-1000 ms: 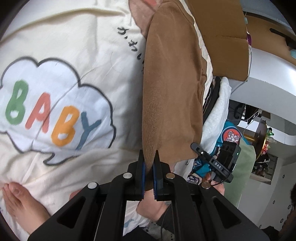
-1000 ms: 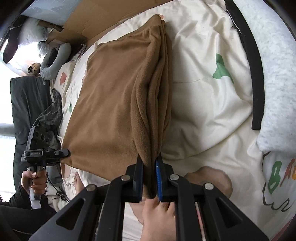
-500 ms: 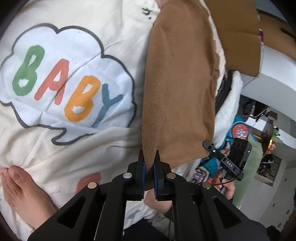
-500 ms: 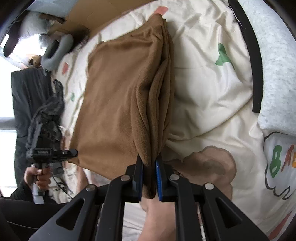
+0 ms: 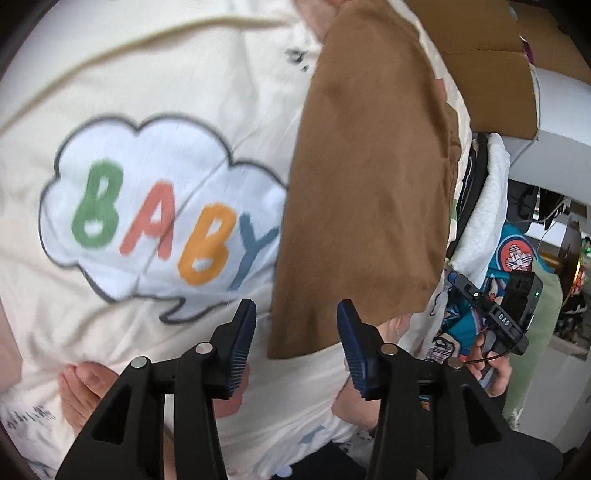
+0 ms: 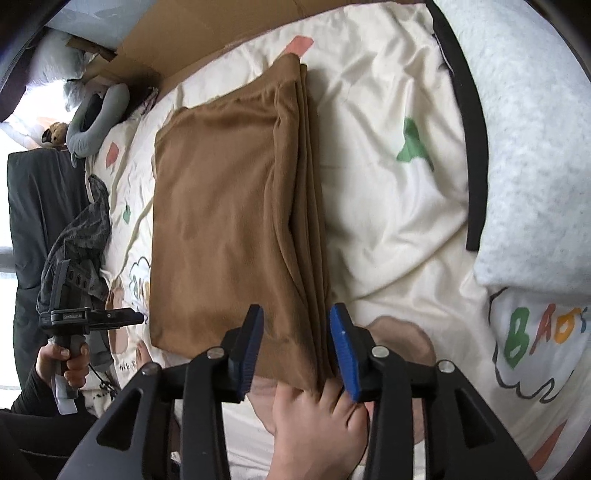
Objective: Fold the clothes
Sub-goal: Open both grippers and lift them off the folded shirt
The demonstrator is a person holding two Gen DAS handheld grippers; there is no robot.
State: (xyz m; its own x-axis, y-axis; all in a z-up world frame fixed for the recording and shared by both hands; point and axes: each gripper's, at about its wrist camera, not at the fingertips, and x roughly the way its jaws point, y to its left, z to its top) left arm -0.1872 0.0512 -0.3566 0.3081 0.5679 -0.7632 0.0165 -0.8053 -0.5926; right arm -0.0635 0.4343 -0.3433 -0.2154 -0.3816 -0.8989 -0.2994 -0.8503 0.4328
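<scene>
A folded brown fleece garment point(image 6: 229, 221) lies flat on the cream quilt point(image 6: 388, 155). My right gripper point(image 6: 297, 317) hovers over its near corner, where the stacked folded edges meet. Its jaws are opening and the blue pads stand clear of the cloth between them. In the left wrist view the same garment point(image 5: 369, 192) runs away from me, beside the "BABY" cloud print point(image 5: 162, 221). My left gripper point(image 5: 295, 310) is over the other near corner, jaws opening, pads not touching the cloth. Each view shows the other gripper at its side: the right gripper point(image 5: 495, 314) and the left gripper point(image 6: 110, 315).
Bare feet point(image 6: 317, 413) rest on the quilt just under my grippers. A grey fleece blanket with a black edge point(image 6: 524, 147) lies to the right. Cardboard point(image 6: 207, 33), a grey neck pillow point(image 6: 96, 118) and a dark garment point(image 6: 81, 236) sit along the far and left sides.
Both grippers were shut on the near corners of the brown garment. Their jaws have now parted and the corners have dropped onto the quilt. The left view has swung slightly.
</scene>
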